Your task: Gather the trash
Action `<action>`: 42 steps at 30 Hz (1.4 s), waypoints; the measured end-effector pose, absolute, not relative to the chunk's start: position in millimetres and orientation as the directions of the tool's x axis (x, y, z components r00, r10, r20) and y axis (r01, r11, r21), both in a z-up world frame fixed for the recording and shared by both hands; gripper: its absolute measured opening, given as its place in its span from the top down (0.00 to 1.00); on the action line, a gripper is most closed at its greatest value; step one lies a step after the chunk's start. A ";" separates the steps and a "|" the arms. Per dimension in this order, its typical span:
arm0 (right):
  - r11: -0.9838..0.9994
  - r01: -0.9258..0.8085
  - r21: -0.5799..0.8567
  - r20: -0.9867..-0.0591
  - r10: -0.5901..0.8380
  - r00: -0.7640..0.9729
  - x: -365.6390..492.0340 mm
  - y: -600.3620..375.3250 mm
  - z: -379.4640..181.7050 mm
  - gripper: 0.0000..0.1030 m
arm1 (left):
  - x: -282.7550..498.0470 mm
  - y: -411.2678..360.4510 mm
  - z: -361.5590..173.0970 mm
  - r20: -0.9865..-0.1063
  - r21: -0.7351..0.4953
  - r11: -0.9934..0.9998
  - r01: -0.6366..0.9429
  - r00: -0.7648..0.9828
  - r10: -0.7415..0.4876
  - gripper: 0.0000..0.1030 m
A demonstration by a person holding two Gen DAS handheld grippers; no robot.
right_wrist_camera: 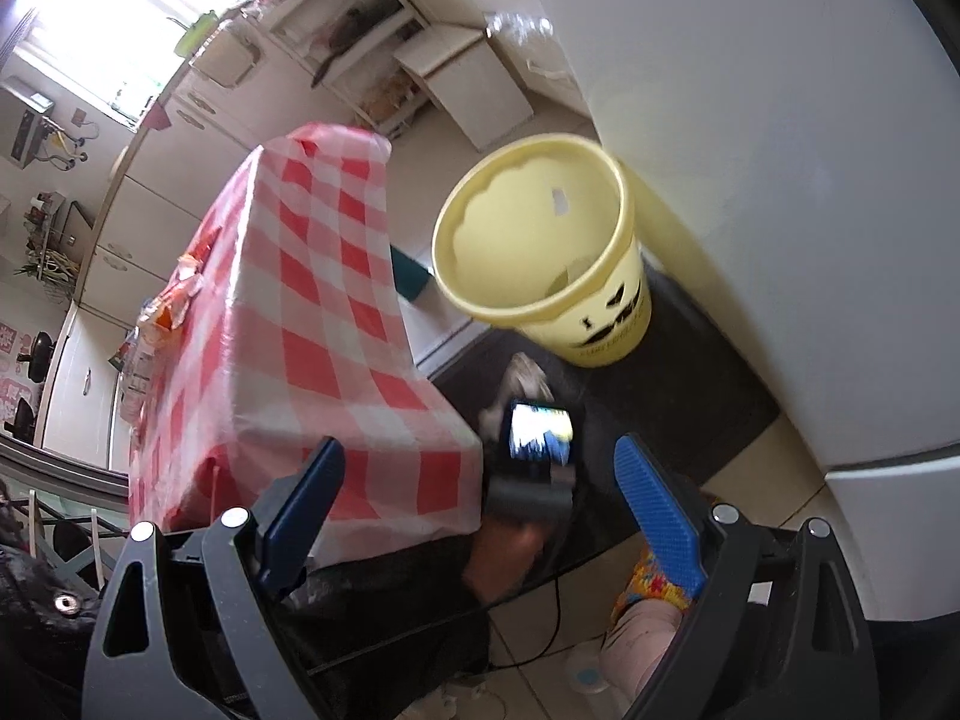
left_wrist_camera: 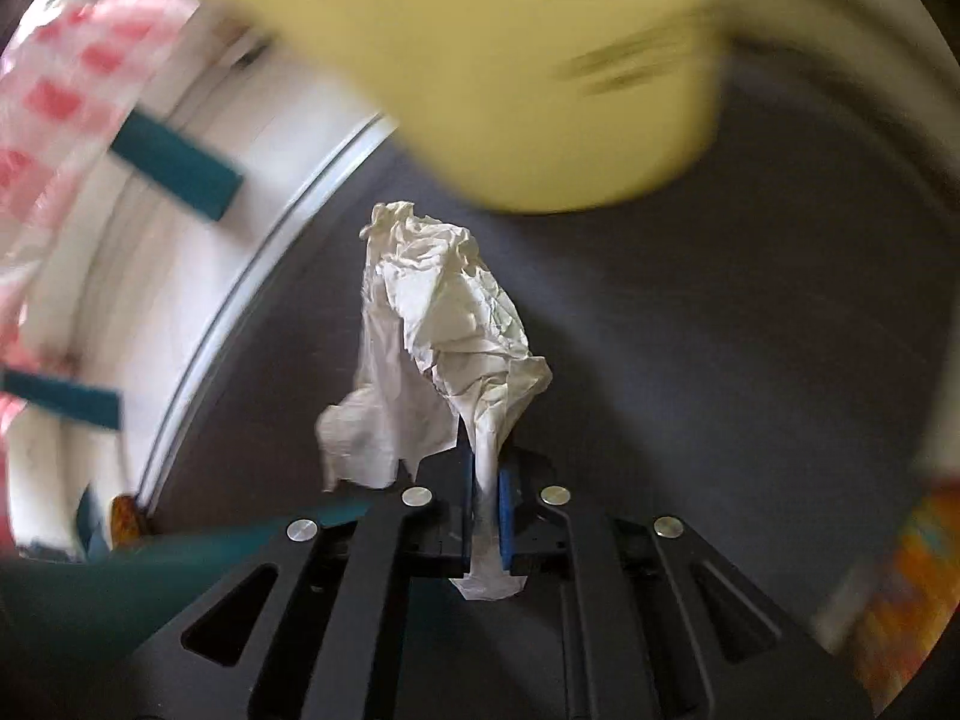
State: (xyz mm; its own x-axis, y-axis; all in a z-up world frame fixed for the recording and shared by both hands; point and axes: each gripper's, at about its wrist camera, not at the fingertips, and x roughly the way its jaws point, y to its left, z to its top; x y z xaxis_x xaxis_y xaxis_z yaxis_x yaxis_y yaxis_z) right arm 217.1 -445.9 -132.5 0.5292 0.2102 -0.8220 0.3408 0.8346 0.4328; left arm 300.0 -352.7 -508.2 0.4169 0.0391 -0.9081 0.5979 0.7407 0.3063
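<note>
Left wrist view shows the left gripper [left_wrist_camera: 483, 498] clamped on a crumpled, creased white paper tissue [left_wrist_camera: 447, 324] at frame centre, below the blurred pale yellow plastic bin [left_wrist_camera: 480, 60] across the top, so I judge the carry-to-bin step is underway and next the tissue must be lifted over the rim and released. Right wrist view, from left to right: red-and-white checked tablecloth [right_wrist_camera: 312, 312], then the smooth, round bin [right_wrist_camera: 540, 240] at upper centre, with the right gripper [right_wrist_camera: 480, 510] spread apart and empty along the bottom.
</note>
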 end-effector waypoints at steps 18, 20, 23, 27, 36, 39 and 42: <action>0.905 0.260 0.337 -0.483 -0.071 0.873 141.3 -447.5 -23.7 0.15 | 258.0 -375.5 -177.1 -0.609 -0.006 0.742 0.671 0.586 -0.534 0.94; 0.908 0.244 0.340 -0.488 -0.052 0.871 142.0 -445.8 -25.5 0.15 | 285.1 -369.0 -158.7 -0.594 -0.073 0.776 0.626 0.598 -0.539 0.94; 0.910 0.228 0.347 -0.499 -0.027 0.866 142.7 -445.0 -28.4 0.15 | 326.3 -370.4 -151.1 -0.598 -0.163 0.824 0.543 0.610 -0.520 0.94; 0.908 0.219 0.357 -0.505 -0.009 0.863 144.0 -446.2 -30.7 0.15 | 389.1 -379.1 -183.1 -0.685 -0.250 0.873 0.418 0.561 -0.465 0.94; 0.885 0.215 0.413 -0.525 0.038 0.850 141.4 -455.6 -36.4 0.15 | 416.9 -415.7 -281.2 -0.907 -0.141 0.909 0.392 0.316 -0.277 0.61; 0.875 0.219 0.432 -0.531 0.050 0.846 141.1 -458.3 -38.3 0.15 | 399.3 -421.1 -282.0 -0.922 -0.134 0.884 0.449 0.271 -0.277 0.53; 0.869 0.220 0.442 -0.531 0.056 0.845 143.5 -458.2 -37.9 0.15 | 380.0 -422.0 -269.2 -0.910 -0.109 0.838 0.535 0.285 -0.301 0.35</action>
State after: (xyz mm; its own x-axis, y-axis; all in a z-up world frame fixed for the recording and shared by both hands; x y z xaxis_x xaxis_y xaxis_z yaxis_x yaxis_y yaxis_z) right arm 143.5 -458.2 -37.9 0.8452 0.0562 -0.5315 0.2203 0.8695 0.4422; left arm 380.0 -422.0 -269.2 0.2852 -0.3007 -0.9101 0.5354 0.8375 -0.1089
